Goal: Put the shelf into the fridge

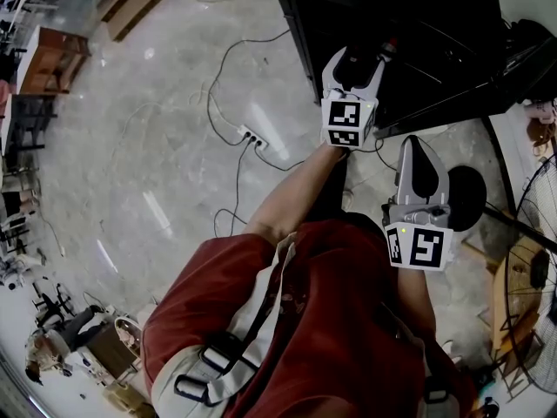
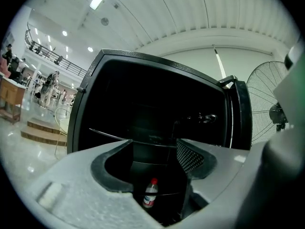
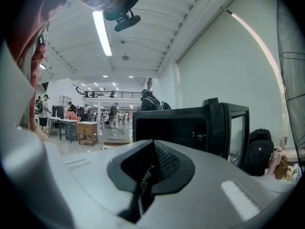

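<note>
The black fridge (image 1: 409, 33) stands open ahead of me, its door (image 2: 238, 116) swung to the right. In the left gripper view its dark inside shows a thin shelf edge (image 2: 108, 135) across the left part and a red-capped bottle (image 2: 150, 193) lower down. My left gripper (image 1: 354, 64) is held up at the fridge's opening, open and empty (image 2: 155, 151). My right gripper (image 1: 420, 159) hangs back nearer my body, shut with nothing seen in it (image 3: 153, 149). In the right gripper view, the fridge (image 3: 190, 128) is further off.
A power strip (image 1: 252, 138) with trailing cables lies on the floor left of the fridge. A standing fan (image 1: 535, 259) and its round base (image 1: 467, 197) are at the right. A black backpack (image 3: 257, 151) sits beside the fridge. Wooden furniture (image 1: 52, 59) stands far left.
</note>
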A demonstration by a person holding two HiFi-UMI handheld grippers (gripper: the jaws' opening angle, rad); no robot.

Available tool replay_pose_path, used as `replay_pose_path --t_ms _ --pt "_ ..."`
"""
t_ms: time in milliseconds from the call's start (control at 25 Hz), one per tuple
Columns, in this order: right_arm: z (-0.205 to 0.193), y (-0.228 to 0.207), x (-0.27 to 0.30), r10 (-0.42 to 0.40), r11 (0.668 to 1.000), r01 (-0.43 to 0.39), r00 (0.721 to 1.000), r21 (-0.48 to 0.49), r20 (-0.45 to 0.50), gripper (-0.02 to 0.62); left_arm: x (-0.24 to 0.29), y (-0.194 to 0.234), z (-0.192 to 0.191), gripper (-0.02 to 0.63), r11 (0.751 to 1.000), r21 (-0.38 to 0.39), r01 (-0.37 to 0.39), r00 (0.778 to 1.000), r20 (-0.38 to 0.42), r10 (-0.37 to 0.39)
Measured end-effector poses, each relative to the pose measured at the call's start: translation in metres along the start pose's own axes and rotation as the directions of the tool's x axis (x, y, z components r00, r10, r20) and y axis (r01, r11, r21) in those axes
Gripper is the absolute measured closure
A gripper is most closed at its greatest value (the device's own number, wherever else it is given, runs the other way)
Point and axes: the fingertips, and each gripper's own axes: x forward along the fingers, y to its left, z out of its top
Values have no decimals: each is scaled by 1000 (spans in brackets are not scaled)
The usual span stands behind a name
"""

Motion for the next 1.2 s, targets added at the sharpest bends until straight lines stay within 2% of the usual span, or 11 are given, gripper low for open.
replay_pose_path --t_ms 560,1200 --pt "-4 -11 -1 -27 1000 27 1000 5 -10 595 13 11 -5 316 998 42 -43 999 -5 43" --pt "-4 -20 18 -23 1000 23 1000 11 -10 595 43 14 -4 316 998 55 -42 999 -23 43"
